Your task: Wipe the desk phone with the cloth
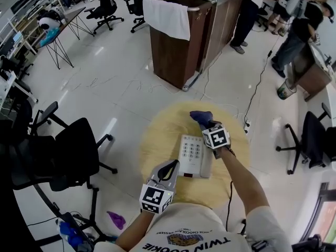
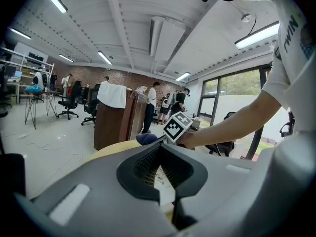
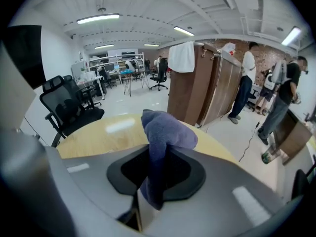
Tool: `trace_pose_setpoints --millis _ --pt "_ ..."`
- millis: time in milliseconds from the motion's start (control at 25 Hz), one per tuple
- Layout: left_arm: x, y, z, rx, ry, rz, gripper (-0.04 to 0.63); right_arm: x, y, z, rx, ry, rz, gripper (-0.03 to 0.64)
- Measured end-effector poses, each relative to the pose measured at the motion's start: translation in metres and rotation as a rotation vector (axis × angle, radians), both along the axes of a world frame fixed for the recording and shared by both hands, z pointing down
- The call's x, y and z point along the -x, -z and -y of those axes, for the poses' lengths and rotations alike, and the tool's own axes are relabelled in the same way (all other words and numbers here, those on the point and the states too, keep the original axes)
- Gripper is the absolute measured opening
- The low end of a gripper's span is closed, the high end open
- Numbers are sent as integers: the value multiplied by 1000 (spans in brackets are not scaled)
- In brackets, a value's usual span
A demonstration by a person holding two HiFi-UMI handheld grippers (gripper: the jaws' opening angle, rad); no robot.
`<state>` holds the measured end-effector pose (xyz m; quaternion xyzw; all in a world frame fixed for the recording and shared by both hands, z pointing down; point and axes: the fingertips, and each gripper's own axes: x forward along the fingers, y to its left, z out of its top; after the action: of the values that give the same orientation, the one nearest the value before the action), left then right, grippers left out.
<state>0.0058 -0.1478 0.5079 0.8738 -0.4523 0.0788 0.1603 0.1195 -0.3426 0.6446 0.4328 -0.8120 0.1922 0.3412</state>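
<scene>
- Your right tool (image 1: 206,121) is clamped on the purple cloth (image 1: 200,115), which bunches up past the tips.
- The desk phone (image 1: 192,154) lies mid-surface (image 1: 157,140), keypad up. The cloth hangs just beyond its far edge, and I cannot tell if it touches anything.
- Your left tool (image 1: 170,168) is closed on nothing, its tip just beside the phone's near-left corner.
- The wipe looks ready to begin at the far end.
- Next, lower the cloth onto the phone's face and draw it toward you. Brace the phone with your left tool so it doesn't slide.
</scene>
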Motion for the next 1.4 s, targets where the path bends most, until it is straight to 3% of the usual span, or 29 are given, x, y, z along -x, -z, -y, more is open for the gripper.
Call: trace_pose_setpoints --millis 360,720,1120,1400 --pt "17 0 1 1 23 -26 -9 82 4 -5 53 160 -11 64" --pt "37 -3 3 -4 43 -41 -9 108 10 -16 33 144 43 64" --pt "23 7 -1 -48 -81 -90 -9 87 106 -94 -173 -17 289 64" --pt "17 23 -8 -97 -197 -89 -9 67 163 -176 -383 -138 299 64"
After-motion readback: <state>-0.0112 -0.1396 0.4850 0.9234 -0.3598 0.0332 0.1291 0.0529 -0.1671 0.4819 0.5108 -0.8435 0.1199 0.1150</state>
